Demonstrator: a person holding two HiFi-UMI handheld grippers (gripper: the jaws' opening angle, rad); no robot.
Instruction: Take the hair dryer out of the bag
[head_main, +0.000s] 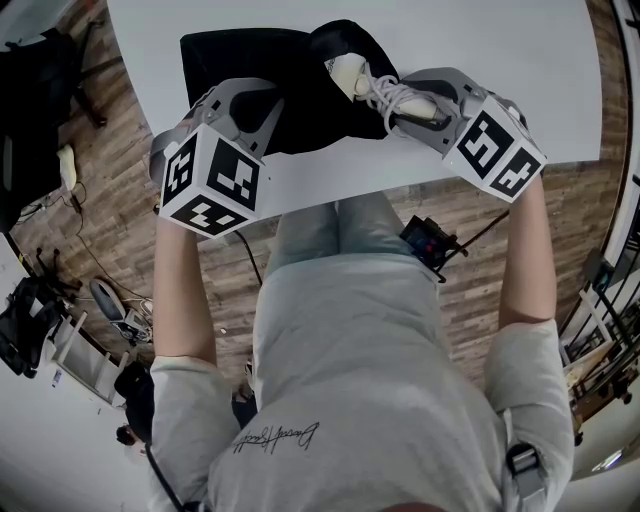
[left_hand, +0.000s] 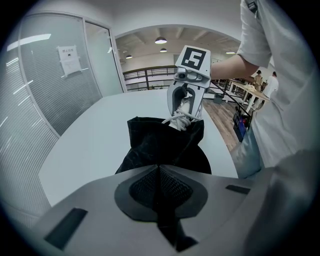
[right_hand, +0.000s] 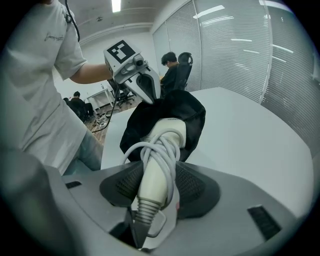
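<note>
The left tool (left_hand: 159, 167) is pinched shut on the black bag (head_main: 250, 60) at its seven-o'clock corner. The right tool (right_hand: 155, 185) clamps the cord-wrapped hair dryer (right_hand: 162, 145), which is half out of the bag's three-o'clock mouth over the white tabletop (head_main: 500, 50).

Head view looks down; others (close) share the bag (head_main: 310, 95).

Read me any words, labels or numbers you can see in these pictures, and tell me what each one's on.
Nothing reads clearly.
On the shirt: a cursive print, seen upside down, not legible.
On the paper notice stuck to the glass wall: print too small to read.
On the marker cubes: black-and-white square patterns only, no letters.
On the hair dryer and the bag: no print visible.
</note>
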